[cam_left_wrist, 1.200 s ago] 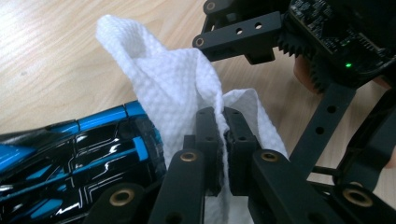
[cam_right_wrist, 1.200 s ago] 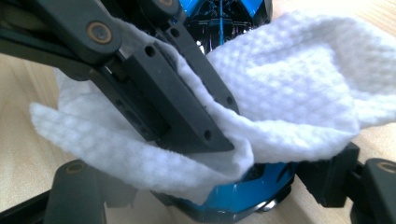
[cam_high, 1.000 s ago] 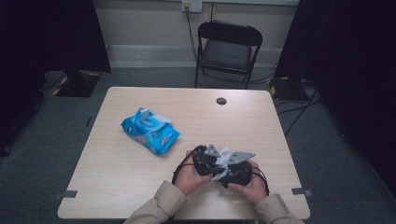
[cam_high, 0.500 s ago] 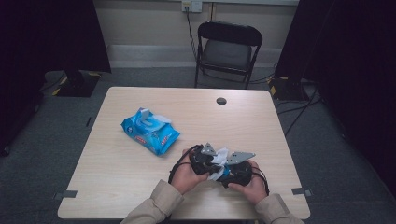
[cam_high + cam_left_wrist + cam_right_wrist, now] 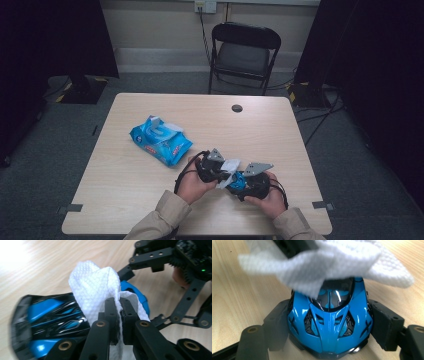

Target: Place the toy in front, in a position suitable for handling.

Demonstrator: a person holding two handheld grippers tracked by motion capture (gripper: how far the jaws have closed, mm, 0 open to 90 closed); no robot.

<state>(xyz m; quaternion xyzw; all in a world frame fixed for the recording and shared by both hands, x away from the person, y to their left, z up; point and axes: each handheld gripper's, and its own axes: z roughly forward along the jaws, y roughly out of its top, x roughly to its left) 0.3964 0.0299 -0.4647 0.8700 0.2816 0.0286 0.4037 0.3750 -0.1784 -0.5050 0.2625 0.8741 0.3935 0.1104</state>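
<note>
A blue and black toy car [image 5: 329, 322] sits nose-first between the pads of my right gripper [image 5: 330, 322], which press on both its sides just above the table. My left gripper [image 5: 119, 303] is shut on a bunched white wipe [image 5: 96, 287], and the wipe lies across the car's [image 5: 47, 320] roof and windscreen. In the high view both hands meet near the table's front edge. There the left gripper [image 5: 212, 167] holds the wipe [image 5: 228, 167] against the car [image 5: 238, 182], which sits in the right gripper [image 5: 252, 181].
A blue pack of wipes [image 5: 161, 140] with its flap up lies left of centre on the wooden table [image 5: 280, 135]. A small black disc [image 5: 237, 108] sits near the far edge. A black folding chair [image 5: 245, 50] stands behind the table.
My left gripper has slid the wipe a little to the left over the car. The right gripper and the car have stayed still.
</note>
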